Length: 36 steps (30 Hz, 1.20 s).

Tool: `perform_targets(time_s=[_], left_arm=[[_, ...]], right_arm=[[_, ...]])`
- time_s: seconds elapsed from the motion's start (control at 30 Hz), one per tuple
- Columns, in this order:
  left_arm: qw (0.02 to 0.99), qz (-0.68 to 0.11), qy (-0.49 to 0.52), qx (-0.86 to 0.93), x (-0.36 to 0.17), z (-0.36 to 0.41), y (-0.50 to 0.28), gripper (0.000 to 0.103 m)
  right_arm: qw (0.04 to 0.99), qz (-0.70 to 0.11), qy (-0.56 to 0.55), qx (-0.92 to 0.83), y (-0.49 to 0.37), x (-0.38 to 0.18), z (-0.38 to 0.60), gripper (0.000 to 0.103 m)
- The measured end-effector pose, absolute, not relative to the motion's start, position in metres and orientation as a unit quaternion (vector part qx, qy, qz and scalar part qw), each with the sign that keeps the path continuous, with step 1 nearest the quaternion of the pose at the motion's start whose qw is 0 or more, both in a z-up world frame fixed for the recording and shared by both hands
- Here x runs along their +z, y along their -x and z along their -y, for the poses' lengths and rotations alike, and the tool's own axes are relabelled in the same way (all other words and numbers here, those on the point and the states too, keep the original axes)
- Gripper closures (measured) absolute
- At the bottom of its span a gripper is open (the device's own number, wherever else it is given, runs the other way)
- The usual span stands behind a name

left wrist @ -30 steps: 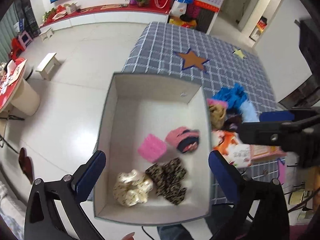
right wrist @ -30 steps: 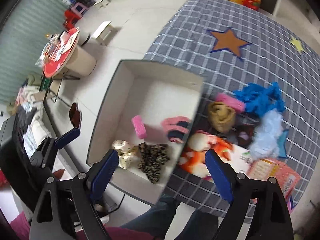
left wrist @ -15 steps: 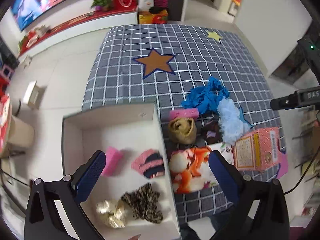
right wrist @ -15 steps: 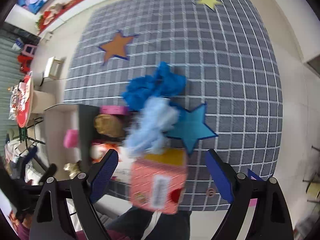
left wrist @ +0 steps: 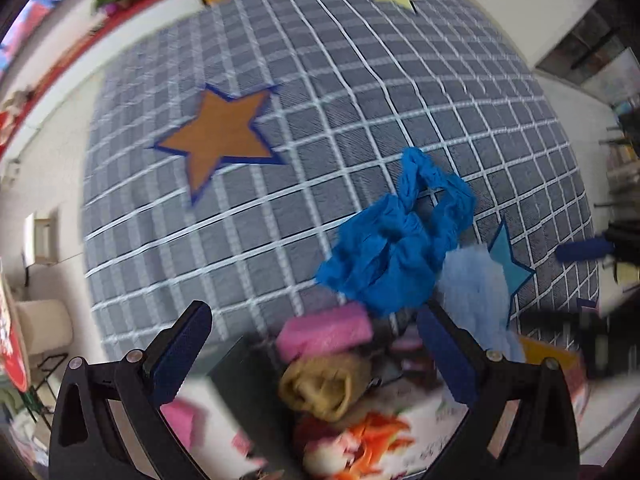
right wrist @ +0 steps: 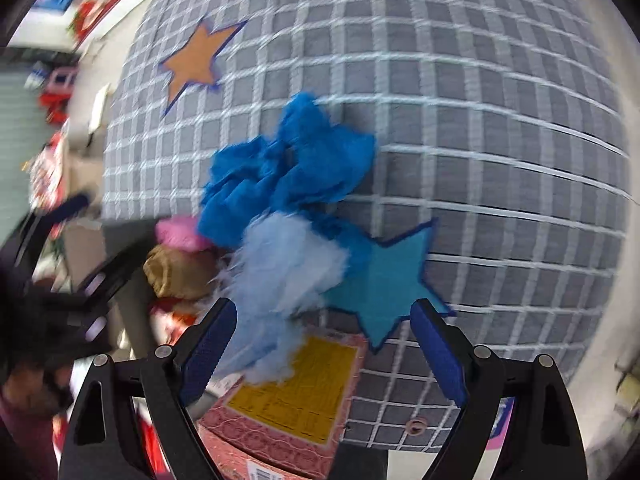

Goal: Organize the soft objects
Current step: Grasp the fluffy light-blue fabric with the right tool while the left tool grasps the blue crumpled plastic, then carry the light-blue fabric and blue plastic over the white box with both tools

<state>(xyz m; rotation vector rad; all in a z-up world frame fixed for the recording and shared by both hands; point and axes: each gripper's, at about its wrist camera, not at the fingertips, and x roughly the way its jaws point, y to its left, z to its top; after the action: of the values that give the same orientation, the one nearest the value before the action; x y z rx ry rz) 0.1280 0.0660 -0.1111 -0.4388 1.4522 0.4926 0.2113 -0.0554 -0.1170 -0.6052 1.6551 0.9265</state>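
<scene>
A pile of soft things lies on the grey checked mat (left wrist: 280,120). In the left wrist view I see a bright blue cloth (left wrist: 400,248), a pale blue fluffy piece (left wrist: 472,292), a pink sponge-like block (left wrist: 324,330) and a tan scrunchie (left wrist: 324,386). My left gripper (left wrist: 316,350) hangs open above the pink block and the scrunchie, holding nothing. My right gripper (right wrist: 324,350) is open too. It hovers over the pale blue fluffy piece (right wrist: 284,280), which lies beside the blue cloth (right wrist: 288,176), and its pads touch nothing.
A pink carton with a yellow label (right wrist: 296,400) lies under the right gripper. The open box's dark corner (left wrist: 236,376) is at the lower left, with pink items inside. An orange-and-white packet (left wrist: 372,440) lies near the front. Star patches mark the mat (right wrist: 384,284).
Both views have swung from the open box to the pile on the mat. Both grippers have come lower and closer to the pile. Their jaws have stayed wide.
</scene>
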Motion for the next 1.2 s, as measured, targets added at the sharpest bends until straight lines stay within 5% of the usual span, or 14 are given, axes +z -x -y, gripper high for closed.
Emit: perform_targets(time_s=[0.5, 0.53, 0.57, 0.63, 0.67, 0.73, 0.83, 1.2], left_arm=[[0.617, -0.747, 0.196, 0.152, -0.196, -0.07, -0.181, 0.001], [0.616, -0.747, 0.197, 0.154, -0.198, -0.071, -0.181, 0.002], [0.614, -0.748, 0.2, 0.155, -0.2, -0.071, -0.183, 0.004], [0.611, -0.747, 0.214, 0.149, -0.203, -0.07, -0.183, 0.021], [0.613, -0.745, 0.221, 0.143, -0.209, -0.069, -0.183, 0.028], [0.62, -0.736, 0.241, 0.131, -0.208, -0.064, -0.183, 0.058], [0.642, -0.719, 0.223, 0.144, -0.196, -0.056, -0.18, 0.067], [0.735, -0.606, 0.185, 0.24, -0.112, -0.059, -0.154, 0.068]], right_arm=[[0.356, -0.783, 0.282, 0.425, -0.177, -0.193, 0.018, 0.014], [0.356, -0.787, 0.265, 0.428, -0.178, -0.194, 0.019, 0.016], [0.357, -0.789, 0.254, 0.432, -0.179, -0.194, 0.02, 0.037], [0.355, -0.798, 0.225, 0.433, -0.181, -0.194, 0.026, 0.074], [0.363, -0.8, 0.213, 0.428, -0.185, -0.193, 0.03, 0.074], [0.377, -0.796, 0.185, 0.436, -0.191, -0.186, 0.038, 0.077], [0.404, -0.786, 0.144, 0.445, -0.202, -0.168, 0.052, 0.077], [0.55, -0.719, 0.05, 0.421, -0.244, -0.107, 0.12, 0.077]])
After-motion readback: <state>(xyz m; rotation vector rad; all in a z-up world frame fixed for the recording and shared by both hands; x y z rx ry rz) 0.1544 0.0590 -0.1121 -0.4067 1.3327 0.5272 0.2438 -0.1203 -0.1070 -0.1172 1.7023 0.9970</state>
